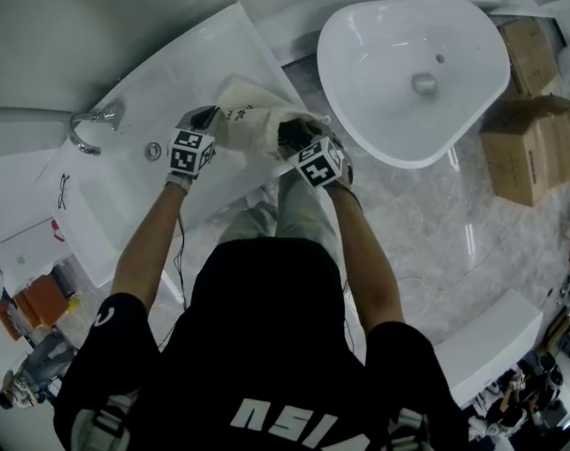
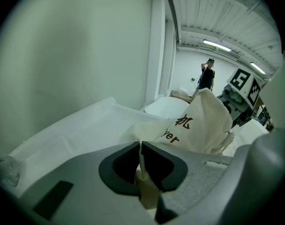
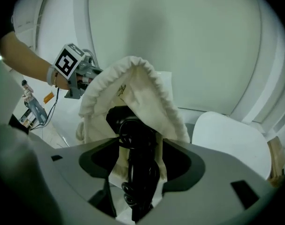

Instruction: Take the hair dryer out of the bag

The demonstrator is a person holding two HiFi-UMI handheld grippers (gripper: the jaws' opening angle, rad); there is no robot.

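Observation:
A cream drawstring bag [image 1: 252, 120] with dark print lies on the white bathtub ledge [image 1: 172, 83]. My left gripper [image 1: 207, 120] is shut on a fold of the bag's fabric [image 2: 143, 182], pinched between its jaws [image 2: 140, 149]; the rest of the bag [image 2: 198, 121] rises beyond. My right gripper [image 1: 296, 139] is at the bag's mouth. In the right gripper view its jaws [image 3: 135, 172] stand wide around the black hair dryer [image 3: 137, 158] and its coiled cord, which stick out of the bag [image 3: 133, 83]. The pads do not press on it.
A white basin [image 1: 388, 54] stands on the marble floor to the right, with cardboard boxes [image 1: 529, 148] beyond it. A chrome tap [image 1: 92, 120] sits on the ledge at the left. Another person [image 2: 208, 76] stands far off in the left gripper view.

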